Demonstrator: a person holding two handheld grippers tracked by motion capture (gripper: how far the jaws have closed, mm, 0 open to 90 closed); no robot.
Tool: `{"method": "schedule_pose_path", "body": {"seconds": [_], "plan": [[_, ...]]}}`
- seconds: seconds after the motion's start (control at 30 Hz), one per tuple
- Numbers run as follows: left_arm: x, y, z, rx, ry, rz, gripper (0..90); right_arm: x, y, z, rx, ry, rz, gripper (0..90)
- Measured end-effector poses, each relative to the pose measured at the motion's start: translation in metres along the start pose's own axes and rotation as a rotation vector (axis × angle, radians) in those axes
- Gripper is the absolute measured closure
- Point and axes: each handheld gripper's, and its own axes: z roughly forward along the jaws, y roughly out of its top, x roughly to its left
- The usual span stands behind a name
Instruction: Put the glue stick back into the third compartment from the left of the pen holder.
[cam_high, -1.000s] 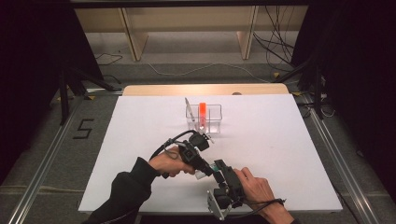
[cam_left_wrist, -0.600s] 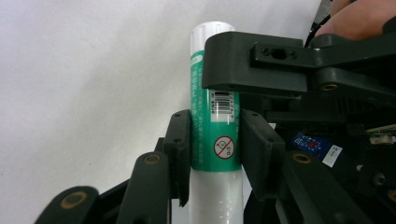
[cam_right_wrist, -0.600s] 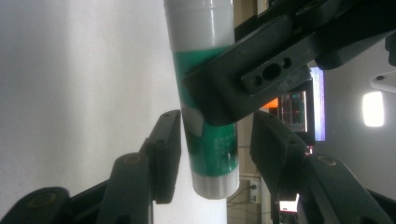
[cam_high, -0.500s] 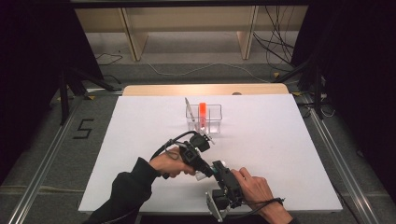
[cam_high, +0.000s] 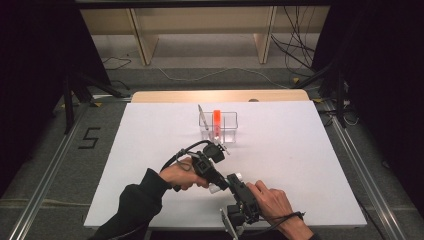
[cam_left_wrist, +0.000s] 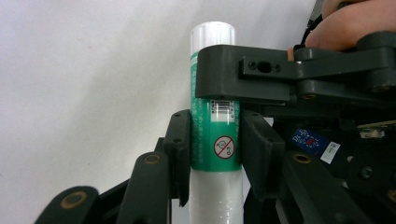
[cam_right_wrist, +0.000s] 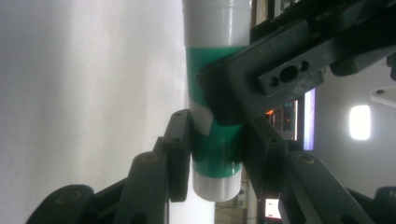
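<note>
The tube (cam_left_wrist: 215, 140), white with a green label, stands between the jaws of the left gripper (cam_left_wrist: 215, 154), whose pads press on its green band from both sides, and the other gripper's jaw crosses in front of it higher up, just under the white cap. In the right gripper view the right gripper (cam_right_wrist: 215, 154) has the same tube's other end between its jaws, which have just been closing and now sit against the green band. In the high view both grippers meet on the tube above the near part of the white board (cam_high: 310, 165), well short of the clear box (cam_high: 226, 131) holding an orange pen (cam_high: 217, 122).
</note>
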Motion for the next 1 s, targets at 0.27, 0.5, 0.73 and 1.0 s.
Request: {"method": "schedule_pose_path", "body": {"seconds": [0.27,0.5,0.73,1.0], "plan": [[0.0,-0.001,0.003,0.007,-0.009,-0.002,64.3,0.002,-0.002,0.0,-0.02,0.008,-0.021,66.4],[-0.002,-0.004,-0.011,-0.043,-0.03,0.008,42.5,0.005,-0.007,0.001,-0.023,0.022,-0.021,66.5],[0.003,-0.015,-0.024,-0.143,0.006,-0.016,32.5,-0.001,-0.014,0.002,-0.015,0.037,0.033,66.5],[0.012,-0.038,-0.039,-0.281,0.07,-0.014,26.0,-0.007,-0.022,0.002,-0.022,0.056,0.118,66.4]]}}
